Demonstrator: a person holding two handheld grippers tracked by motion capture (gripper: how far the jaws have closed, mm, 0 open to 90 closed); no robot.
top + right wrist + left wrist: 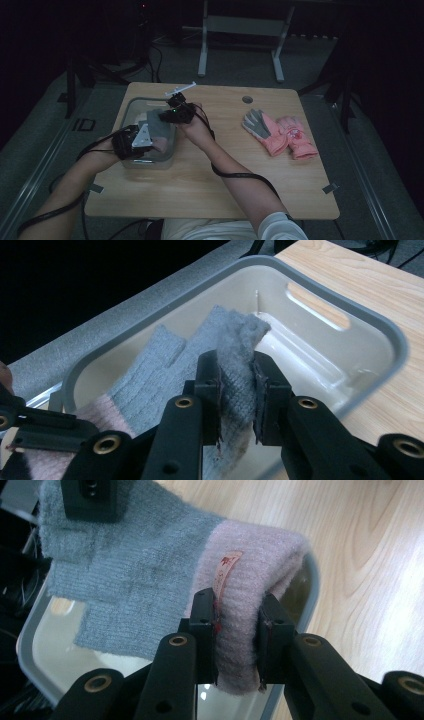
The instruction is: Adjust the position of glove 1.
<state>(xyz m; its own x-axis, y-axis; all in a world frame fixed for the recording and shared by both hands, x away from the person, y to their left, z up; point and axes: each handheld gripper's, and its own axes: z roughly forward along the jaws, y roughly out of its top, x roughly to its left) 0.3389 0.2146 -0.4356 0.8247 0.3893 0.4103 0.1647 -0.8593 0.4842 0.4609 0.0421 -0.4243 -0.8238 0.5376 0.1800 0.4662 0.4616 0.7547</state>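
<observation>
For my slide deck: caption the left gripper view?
Left hand-held gripper clamps pink cuff of grey knitted glove over clear plastic bin.

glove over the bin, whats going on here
A person holds one grey and pink knit glove stretched between two grippers above a clear plastic bin. The left gripper is clamped on the pink cuff, the right gripper on the grey finger end. Two more gloves lie on the wooden table to the right.

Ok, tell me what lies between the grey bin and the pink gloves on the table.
Bare tabletop, apart from the person's right forearm crossing it, in the high view. The grey bin sits left, the pink gloves right.
</observation>
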